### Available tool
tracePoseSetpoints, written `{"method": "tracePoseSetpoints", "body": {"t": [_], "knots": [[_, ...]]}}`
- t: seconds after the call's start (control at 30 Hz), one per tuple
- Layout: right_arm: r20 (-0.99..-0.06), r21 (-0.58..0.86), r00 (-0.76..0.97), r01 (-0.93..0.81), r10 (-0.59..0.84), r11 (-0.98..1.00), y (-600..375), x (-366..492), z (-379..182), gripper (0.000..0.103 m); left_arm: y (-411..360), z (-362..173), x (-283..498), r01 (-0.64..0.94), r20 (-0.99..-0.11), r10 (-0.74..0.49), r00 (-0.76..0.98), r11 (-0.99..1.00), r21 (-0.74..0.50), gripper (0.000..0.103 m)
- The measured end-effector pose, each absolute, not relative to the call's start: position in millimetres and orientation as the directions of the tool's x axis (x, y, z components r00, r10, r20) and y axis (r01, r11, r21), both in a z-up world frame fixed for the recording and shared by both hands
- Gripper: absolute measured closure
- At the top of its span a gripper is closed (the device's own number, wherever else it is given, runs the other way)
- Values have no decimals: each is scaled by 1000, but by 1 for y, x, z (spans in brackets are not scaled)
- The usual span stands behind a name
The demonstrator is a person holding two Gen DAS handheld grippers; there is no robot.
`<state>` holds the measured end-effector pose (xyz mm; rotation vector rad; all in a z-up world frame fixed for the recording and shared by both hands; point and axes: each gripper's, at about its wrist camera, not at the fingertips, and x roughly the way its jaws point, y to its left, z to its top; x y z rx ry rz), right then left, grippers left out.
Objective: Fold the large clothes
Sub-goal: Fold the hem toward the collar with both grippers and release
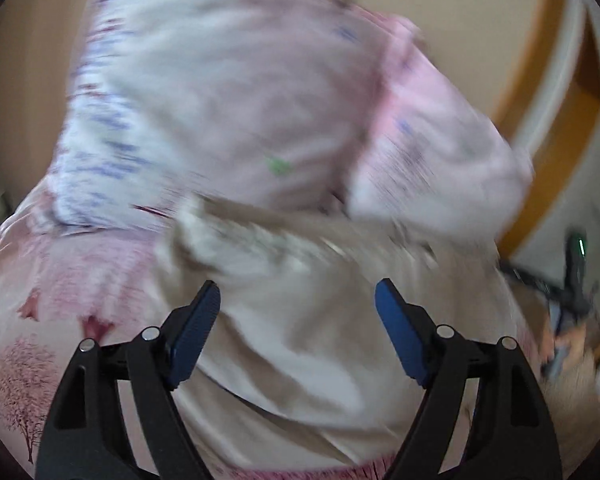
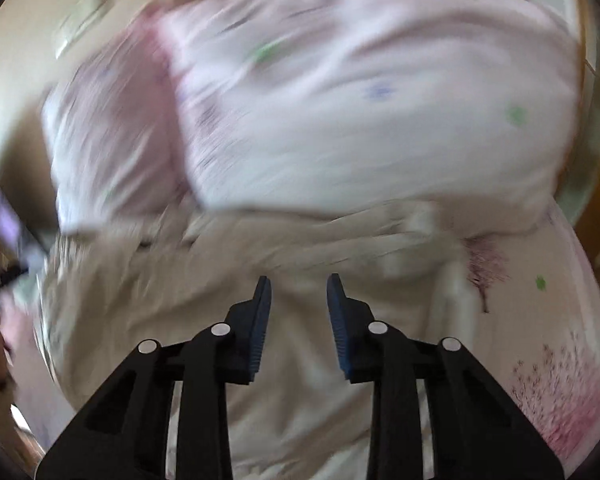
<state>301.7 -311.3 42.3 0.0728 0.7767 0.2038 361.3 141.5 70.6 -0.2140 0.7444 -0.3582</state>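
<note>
A large pale garment (image 1: pixel 300 340), cream to beige, lies rumpled on a bed, blurred by motion. In the right wrist view it (image 2: pixel 300 360) fills the lower middle. My left gripper (image 1: pixel 298 292) is open wide just above the garment, with nothing between its blue pads. My right gripper (image 2: pixel 298 284) is open with a narrower gap, over the garment, holding nothing. Whether the fingers touch the cloth I cannot tell.
White and pink pillows (image 1: pixel 228 112) with small prints lie behind the garment; they also show in the right wrist view (image 2: pixel 360 112). The bed sheet (image 1: pixel 32 360) has pink tree prints. An orange door frame (image 1: pixel 552 128) stands at right. A dark stand (image 1: pixel 576 280) is beside the bed.
</note>
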Motion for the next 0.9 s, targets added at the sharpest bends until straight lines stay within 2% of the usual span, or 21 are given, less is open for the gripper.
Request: {"method": "tracePoseSetpoints", "body": {"t": [0.1, 0.13, 0.17, 0.2, 0.27, 0.37, 0.57, 0.73, 0.83, 0.9], "knots": [[-720, 73, 665, -210, 197, 975, -281, 305, 36, 73, 111, 59, 360, 279, -661, -363, 657, 931, -235, 23], [-743, 23, 652, -205, 154, 979, -272, 310, 30, 73, 105, 54, 363, 278, -675, -342, 654, 938, -206, 23], [-762, -14, 637, -194, 115, 981, -266, 316, 24, 73, 100, 48, 367, 263, -692, -309, 652, 949, -175, 25], [-787, -31, 610, -177, 85, 984, -264, 325, 15, 73, 97, 40, 377, 240, -714, -272, 645, 959, -149, 31], [-825, 7, 557, -148, 89, 989, -272, 341, 1, 73, 96, 28, 392, 197, -748, -246, 616, 968, -157, 38], [-870, 61, 482, -111, 108, 992, -279, 365, -11, 73, 103, 15, 415, 143, -779, -245, 577, 969, -199, 40], [-927, 110, 355, -59, 124, 992, -280, 394, -26, 74, 97, 5, 434, 93, -819, -193, 540, 981, -170, 42], [-902, 125, 412, -46, 133, 991, -287, 383, -16, 74, 102, 2, 447, 45, -834, -160, 528, 986, -161, 43], [-840, 139, 521, -57, 148, 989, -300, 350, 6, 74, 113, 12, 429, 63, -799, -188, 571, 981, -186, 44], [-804, 192, 561, -67, 196, 979, -302, 338, 19, 73, 117, 20, 422, 83, -766, -207, 608, 977, -198, 40]]}}
